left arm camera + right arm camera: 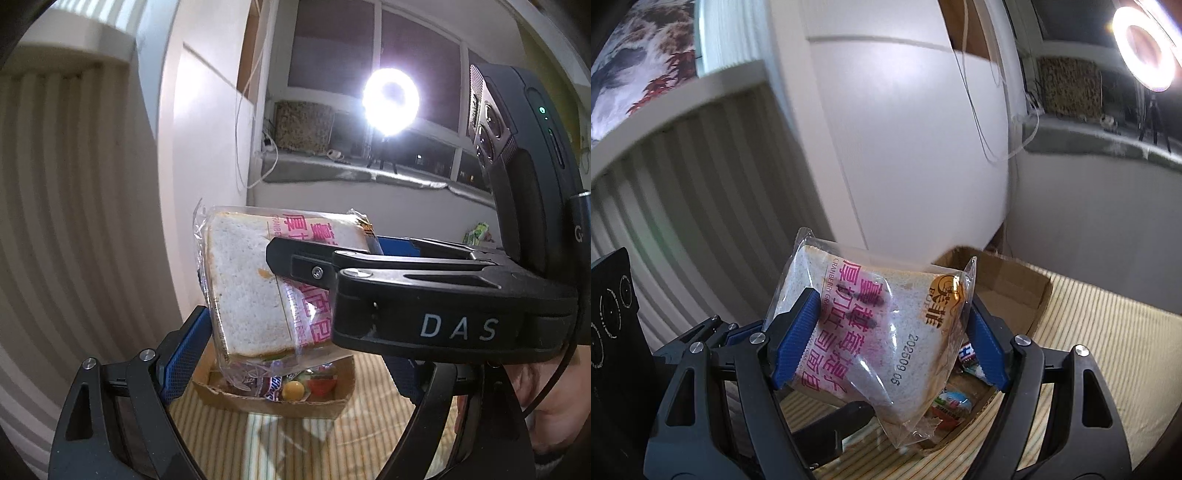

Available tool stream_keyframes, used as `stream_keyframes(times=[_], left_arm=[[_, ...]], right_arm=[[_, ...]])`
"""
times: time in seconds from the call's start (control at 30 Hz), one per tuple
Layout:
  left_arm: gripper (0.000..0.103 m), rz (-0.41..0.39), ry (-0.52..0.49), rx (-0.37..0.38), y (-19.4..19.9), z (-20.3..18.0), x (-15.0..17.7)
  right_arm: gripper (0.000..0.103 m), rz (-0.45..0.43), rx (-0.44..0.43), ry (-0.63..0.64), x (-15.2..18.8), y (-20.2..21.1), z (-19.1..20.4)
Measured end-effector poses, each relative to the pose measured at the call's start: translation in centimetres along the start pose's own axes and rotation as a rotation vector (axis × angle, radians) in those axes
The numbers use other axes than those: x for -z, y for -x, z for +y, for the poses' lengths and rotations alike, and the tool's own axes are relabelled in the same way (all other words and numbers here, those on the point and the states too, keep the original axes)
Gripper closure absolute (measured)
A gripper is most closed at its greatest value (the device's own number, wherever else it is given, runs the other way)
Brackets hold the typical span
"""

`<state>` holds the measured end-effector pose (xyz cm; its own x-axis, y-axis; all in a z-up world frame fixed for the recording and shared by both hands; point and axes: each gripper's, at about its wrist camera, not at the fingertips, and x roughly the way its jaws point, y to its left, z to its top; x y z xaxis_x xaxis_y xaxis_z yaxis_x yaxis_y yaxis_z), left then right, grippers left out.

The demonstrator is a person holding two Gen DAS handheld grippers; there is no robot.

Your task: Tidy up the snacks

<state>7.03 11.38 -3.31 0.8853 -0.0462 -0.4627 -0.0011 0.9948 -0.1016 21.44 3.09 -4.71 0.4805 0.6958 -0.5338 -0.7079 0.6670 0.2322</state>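
Observation:
A cranberry bread slice in a clear wrapper with pink print (pixel 871 332) is pinched between the blue pads of my right gripper (pixel 890 306), which is shut on it. In the left wrist view the right gripper (pixel 325 251) reaches in from the right and holds the bread (pixel 247 280) tilted above a cardboard box (pixel 273 404). My left gripper (pixel 295 347) stands open below the bread. Its left pad (pixel 184 350) is close to the wrapper's edge, and its right finger is mostly hidden behind the right gripper. Wrapped snacks (pixel 295 387) lie in the box.
The box (pixel 1015 284) sits on a striped yellow mat (pixel 1108 350) near a white cabinet (pixel 905 147) and a ribbed wall panel. A bright ring light (pixel 390 101) on a tripod stands by the window sill. A hand (pixel 546 398) holds the right gripper.

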Motion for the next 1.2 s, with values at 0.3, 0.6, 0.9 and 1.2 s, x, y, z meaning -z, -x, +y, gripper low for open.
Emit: stream_keyframes(times=[0.3, 0.6, 0.9, 1.2], left_arm=[[0.015, 0.103, 0.000, -0.046, -6.7, 1.6, 2.6], [0.015, 0.132, -0.001, -0.069, -7.4, 1.7, 3.9], [0.015, 0.078, 0.003, -0.105, -3.8, 1.7, 3.0], [0.014, 0.047, 0.001, -0.154, -2.7, 3.1, 2.6]], right_arm=[[0.023, 0.101, 0.082, -0.026, 4.0, -6.6, -4.6], [0.010, -0.010, 0.145, -0.008, 3.7, -3.3, -5.0], [0.000, -0.094, 0.175, 0.015, 3.1, 0.5, -2.0], [0.000, -0.126, 0.247, 0.066, 3.6, 2.0, 1.3]])
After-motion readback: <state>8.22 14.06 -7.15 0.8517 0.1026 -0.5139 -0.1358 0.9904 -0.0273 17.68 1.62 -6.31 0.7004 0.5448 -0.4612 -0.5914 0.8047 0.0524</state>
